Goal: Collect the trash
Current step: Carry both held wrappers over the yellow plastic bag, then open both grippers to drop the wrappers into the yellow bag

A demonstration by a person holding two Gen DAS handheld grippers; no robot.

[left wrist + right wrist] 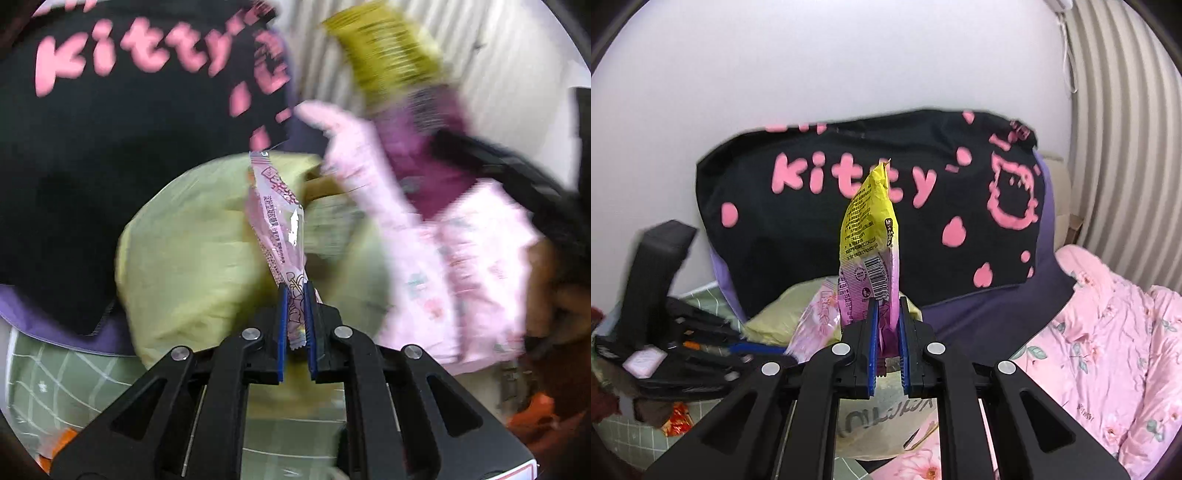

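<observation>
Left tongs [295,317] clamped on a pink wrapper [277,218], held upright above a pale yellow bag [192,251]. Right tongs [888,332] clamped on a yellow-and-purple wrapper [868,236], also upright. Beyond: black pillow [812,240], pink quilt [1108,332], white wall [812,74].

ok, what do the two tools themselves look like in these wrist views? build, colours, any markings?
Both look identical: the left tool and right tool are matte black linkage frames with triangular cutouts, silver round pivot pins, and two narrow fingers faced with ribbed blue pads. No cables visible. A white label edged in red shows at the lower right of the left view. No sleeve clearly visible.
</observation>
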